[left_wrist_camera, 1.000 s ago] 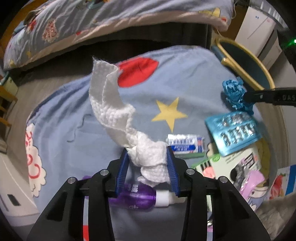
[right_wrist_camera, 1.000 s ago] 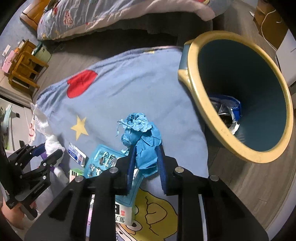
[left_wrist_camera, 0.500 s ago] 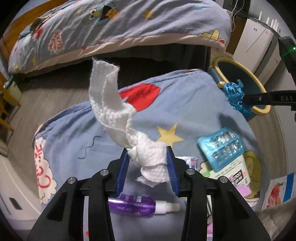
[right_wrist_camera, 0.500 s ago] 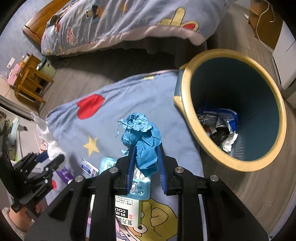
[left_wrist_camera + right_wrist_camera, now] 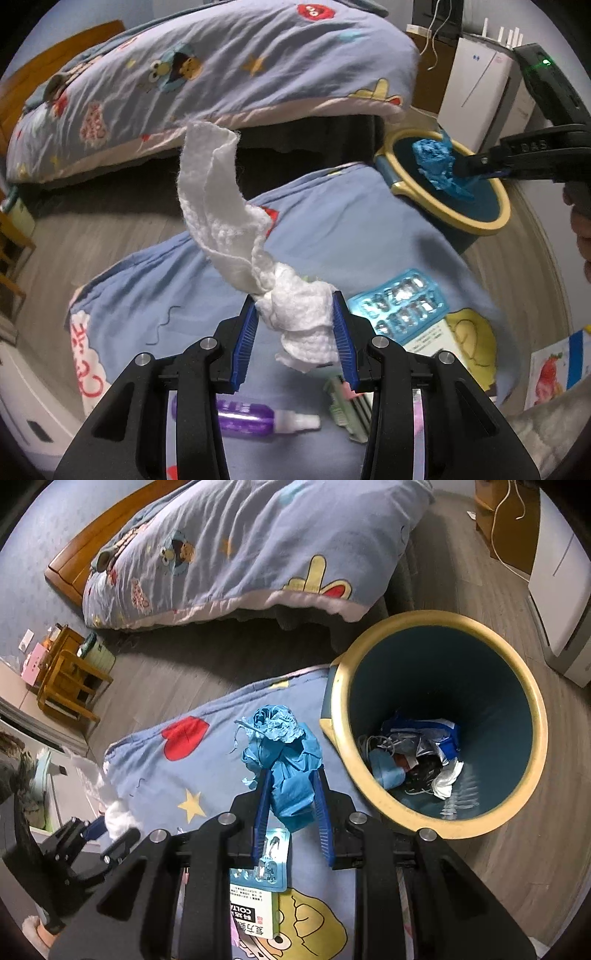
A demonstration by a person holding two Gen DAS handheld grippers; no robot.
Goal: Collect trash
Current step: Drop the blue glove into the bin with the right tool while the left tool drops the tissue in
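Both grippers raised since a second ago, each with its load off the printed blue blanket (image 5: 332, 229); bin (image 5: 517, 686) now larger and more open to the right wrist view, blue wad seen from the left against its yellow rim: carry toward the bin judged under way, drop not yet made

Left gripper (image 5: 295, 325): jaws clamped on a crumpled white paper towel (image 5: 221, 206), bunched thick between the pads, a long textured tail standing up and curling leftward

Right gripper (image 5: 291, 797): jaws clamped on a crumpled blue glove-like wad (image 5: 284, 753), frayed edges at top, held just beside the bin's near rim, above the blanket's far edge

Bin already holding mixed wrappers and tissue at the bottom

Left on the blanket near its front edge: blue blister pack (image 5: 402, 306), medicine box (image 5: 255, 912), purple spray bottle (image 5: 255, 417)
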